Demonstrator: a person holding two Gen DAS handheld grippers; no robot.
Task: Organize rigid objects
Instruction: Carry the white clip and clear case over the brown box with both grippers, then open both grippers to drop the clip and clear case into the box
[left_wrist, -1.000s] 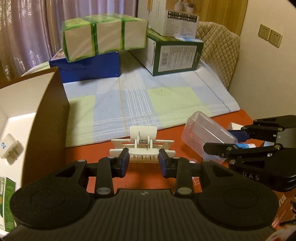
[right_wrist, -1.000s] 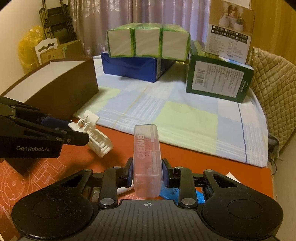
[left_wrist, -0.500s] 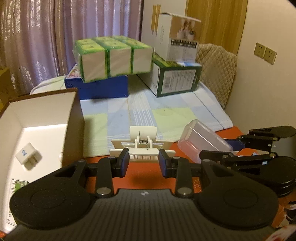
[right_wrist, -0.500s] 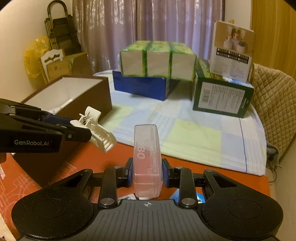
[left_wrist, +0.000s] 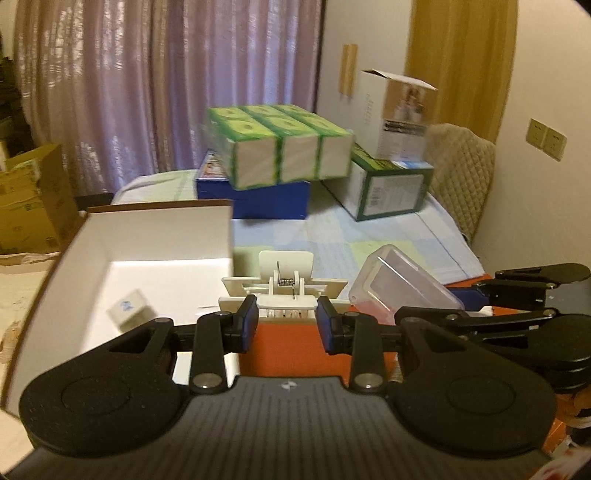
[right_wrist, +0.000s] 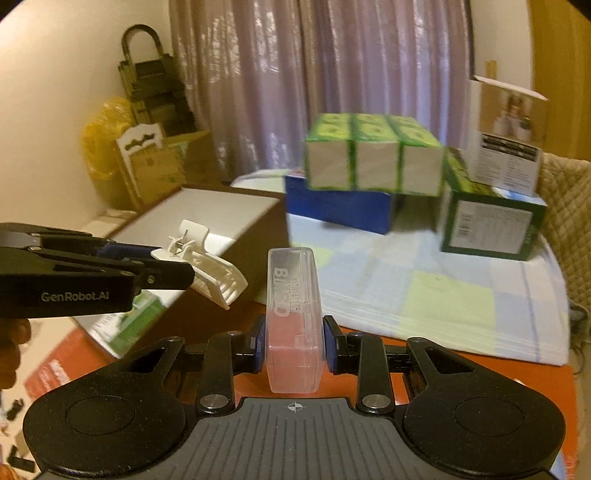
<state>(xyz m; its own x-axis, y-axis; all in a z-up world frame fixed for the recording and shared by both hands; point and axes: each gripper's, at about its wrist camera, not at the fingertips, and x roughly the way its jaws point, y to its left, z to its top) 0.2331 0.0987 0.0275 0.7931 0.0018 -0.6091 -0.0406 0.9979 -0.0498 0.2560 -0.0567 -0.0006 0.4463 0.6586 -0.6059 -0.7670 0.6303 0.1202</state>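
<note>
My left gripper (left_wrist: 286, 320) is shut on a white plastic hair clip (left_wrist: 284, 288) and holds it in the air beside the near right corner of a brown box with a white inside (left_wrist: 155, 236). The clip also shows in the right wrist view (right_wrist: 207, 264), held by the left gripper (right_wrist: 173, 273). My right gripper (right_wrist: 293, 341) is shut on a clear plastic case (right_wrist: 293, 314) with raised lettering, held upright above the orange table (right_wrist: 480, 373). The case (left_wrist: 402, 284) and right gripper (left_wrist: 480, 306) show at the right of the left wrist view.
Inside the brown box lie a white cube marked 2 (left_wrist: 129, 310) and a green carton (right_wrist: 136, 321). Behind, a checked cloth (right_wrist: 424, 291) carries a blue box (right_wrist: 340, 206), a green-wrapped pack (right_wrist: 373, 158) and a green and white box (right_wrist: 491, 225).
Both grippers have risen with their objects. The left gripper has moved left toward the brown box, whose white inside now shows more fully.
</note>
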